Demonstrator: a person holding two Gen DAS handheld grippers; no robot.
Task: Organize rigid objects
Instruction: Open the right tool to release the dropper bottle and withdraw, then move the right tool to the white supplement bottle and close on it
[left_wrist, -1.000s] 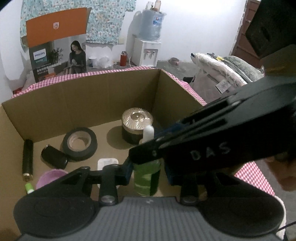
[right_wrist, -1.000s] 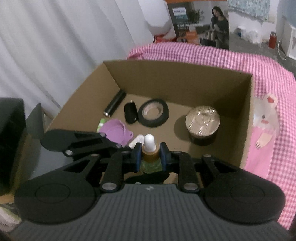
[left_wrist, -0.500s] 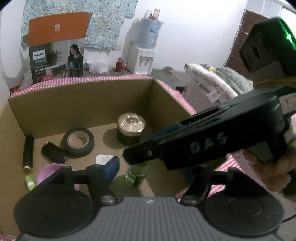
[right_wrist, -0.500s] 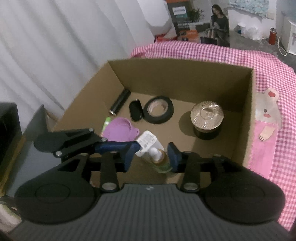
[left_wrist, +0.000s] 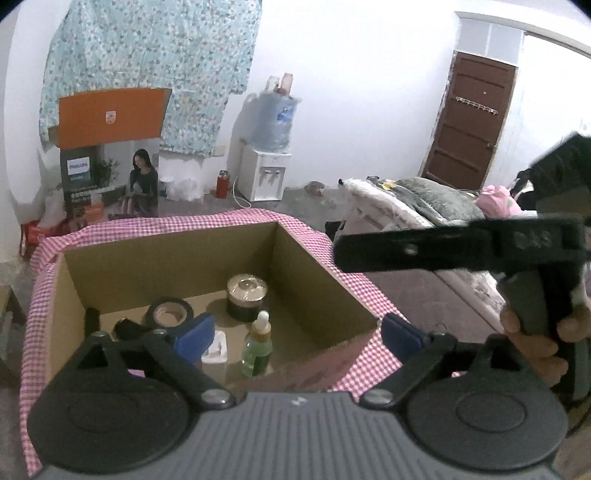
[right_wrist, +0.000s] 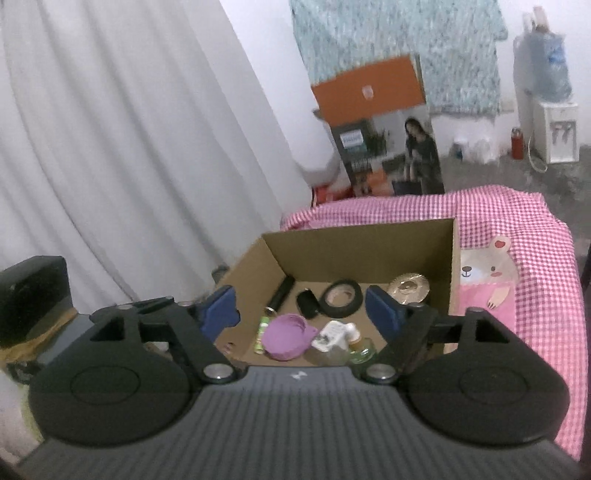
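While both grippers hang above the open brown cardboard box (left_wrist: 325, 295), neither one holds anything. The left gripper (left_wrist: 295, 332) has its blue-padded jaws spread wide; they have just been opening, and nothing is pressed between them. The right gripper (right_wrist: 303, 310) likewise has just been opening and stands apart, its pads clear of the contents below.

Inside the box, a small green glass dropper bottle with a white bulb cap (left_wrist: 257, 347) stands upright near the front wall, touched by neither tool. Just beside it, to its left in the left wrist view, lies a small white rectangular item (left_wrist: 216, 347). Behind it sits a round black jar with a ribbed gold lid (left_wrist: 246, 297), and to the left of that a roll of black tape (left_wrist: 169, 313) lies flat. The right wrist view also shows a purple round lid (right_wrist: 288, 336), a small black oval object (right_wrist: 307, 303) and a black cylinder (right_wrist: 282, 293) lying along the left wall.

A pink-and-white checked cloth (left_wrist: 354, 365) lies under the box. In the left wrist view, a hand (left_wrist: 532, 343) at the right edge grips the right tool's handle.
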